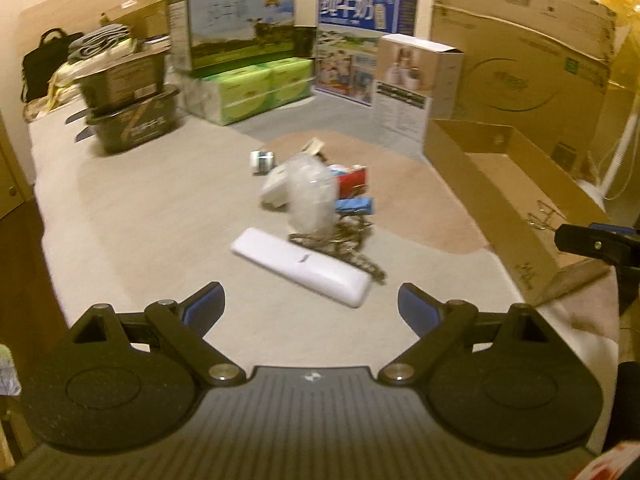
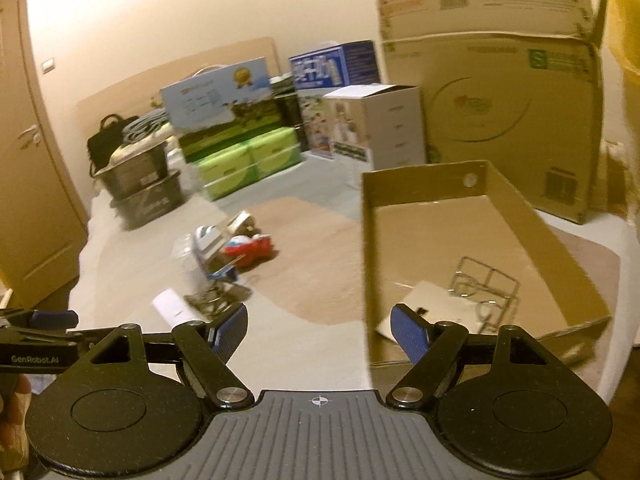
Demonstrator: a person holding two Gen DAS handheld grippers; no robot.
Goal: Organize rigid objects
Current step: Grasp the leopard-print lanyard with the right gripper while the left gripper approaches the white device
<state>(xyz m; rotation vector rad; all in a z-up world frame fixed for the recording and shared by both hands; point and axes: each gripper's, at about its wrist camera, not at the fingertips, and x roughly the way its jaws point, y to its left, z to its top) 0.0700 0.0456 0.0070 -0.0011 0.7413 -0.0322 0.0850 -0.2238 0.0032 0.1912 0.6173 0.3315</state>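
A pile of small objects lies on the pale cloth surface: a white remote (image 1: 302,269), a clear plastic bag (image 1: 310,196), a blue item (image 1: 354,205), a red item (image 1: 352,180), a metal chain or rack (image 1: 340,240) and a small tape roll (image 1: 262,160). My left gripper (image 1: 310,306) is open and empty, just short of the remote. My right gripper (image 2: 320,330) is open and empty, by the near left corner of a shallow cardboard tray (image 2: 370,240). The tray holds a wire rack (image 2: 486,286) and a flat card (image 2: 436,308). The pile shows in the right wrist view (image 2: 224,256).
Milk cartons and green tissue packs (image 1: 248,88) stand at the back. Dark stacked bins (image 1: 128,108) stand back left. A white box (image 1: 412,84) and large cardboard boxes (image 1: 520,60) stand back right. A door (image 2: 24,160) is at left.
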